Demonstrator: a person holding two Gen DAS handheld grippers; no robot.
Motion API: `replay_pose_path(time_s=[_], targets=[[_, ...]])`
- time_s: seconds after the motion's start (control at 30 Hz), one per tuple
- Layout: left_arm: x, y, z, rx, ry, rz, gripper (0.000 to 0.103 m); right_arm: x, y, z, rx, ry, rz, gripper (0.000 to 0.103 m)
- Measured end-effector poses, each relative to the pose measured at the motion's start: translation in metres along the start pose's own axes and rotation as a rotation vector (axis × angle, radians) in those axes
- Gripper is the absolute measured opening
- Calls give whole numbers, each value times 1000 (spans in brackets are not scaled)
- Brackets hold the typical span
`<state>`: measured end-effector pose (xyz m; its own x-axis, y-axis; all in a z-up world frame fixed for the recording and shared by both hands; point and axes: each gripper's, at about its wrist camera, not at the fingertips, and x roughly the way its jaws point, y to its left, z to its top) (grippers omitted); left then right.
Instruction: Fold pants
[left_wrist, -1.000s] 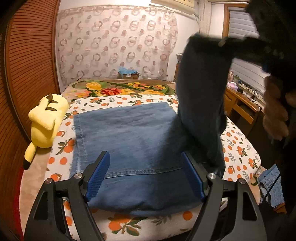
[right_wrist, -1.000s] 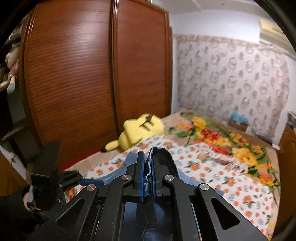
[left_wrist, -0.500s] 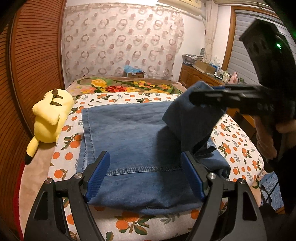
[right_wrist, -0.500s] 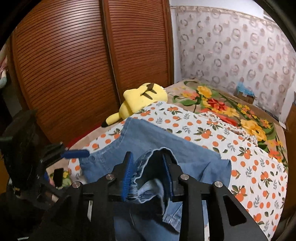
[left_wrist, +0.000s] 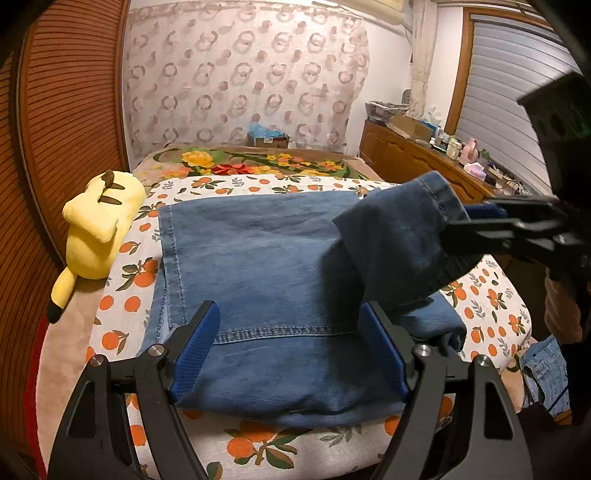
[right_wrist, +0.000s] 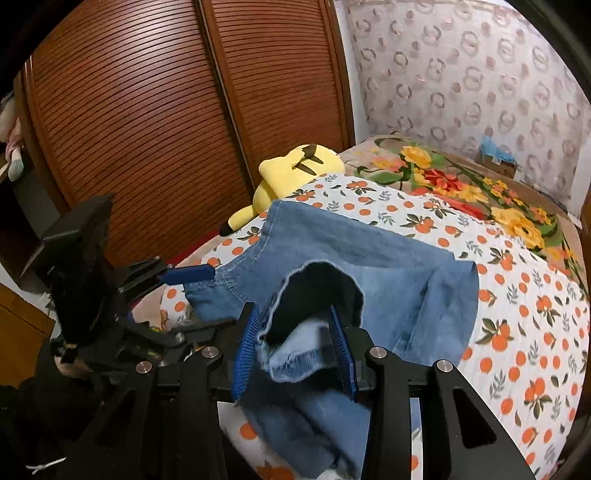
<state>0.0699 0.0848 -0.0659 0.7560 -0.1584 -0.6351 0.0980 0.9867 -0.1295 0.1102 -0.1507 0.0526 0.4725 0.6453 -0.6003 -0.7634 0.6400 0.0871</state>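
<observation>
Wardrobe (right_wrist: 147, 110): slatted brown doors along the left side of the bed, shut.
Plush (left_wrist: 98, 229): yellow toy lying on the bed's left edge, between the wardrobe and the jeans, close to the denim but not touching it.
Bed (left_wrist: 317, 446): covered by an orange-print sheet; a flowered blanket (left_wrist: 251, 162) lies across the far end.
Jeans (left_wrist: 266, 266): spread flat across the middle of the sheet, folded edge toward the near side; the right portion is lifted off the pile and bunched.
Left gripper (left_wrist: 291, 350): hovers low over the near edge of the jeans, fingers wide apart, denim showing between them; no pad presses on it.
Box (left_wrist: 267, 134): small cardboard one with blue stuff on top, at the far wall behind the blanket.
Hem (right_wrist: 314, 291): the raised leg end sits between the right gripper's blue pads, its mouth gaping open toward the camera.
Right gripper (right_wrist: 295, 350): jaws opening, cloth between them, slack and brushing the pads.
Dresser (left_wrist: 417, 158): wooden, right of the bed, top crowded with small bottles and boxes too small to tell apart.
Floor pile (left_wrist: 543, 373): more denim heaped beside the bed's right corner.
Hand (left_wrist: 561, 314): partly seen at the right edge, below the right gripper's body.
</observation>
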Motion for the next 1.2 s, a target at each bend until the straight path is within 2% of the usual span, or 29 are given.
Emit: replay_pose_path(time_s=[0.13, 0.27, 0.53, 0.83, 1.2], targets=[[-2, 3, 0, -6, -5, 3, 79, -9, 4, -5, 0, -24, -15, 42], [-6, 3, 1, -6, -15, 3, 79, -14, 1, -11, -9, -53, -71, 45], [-12, -4, 8, 17, -41, -4, 79, -4, -22, -36, 25, -31, -177, 46], [12, 5, 2, 17, 8, 6, 79, 28, -42, -41, 117, -18, -154, 46], [43, 21, -5, 4, 59, 14, 60, 73, -55, -40, 173, 8, -109, 46]])
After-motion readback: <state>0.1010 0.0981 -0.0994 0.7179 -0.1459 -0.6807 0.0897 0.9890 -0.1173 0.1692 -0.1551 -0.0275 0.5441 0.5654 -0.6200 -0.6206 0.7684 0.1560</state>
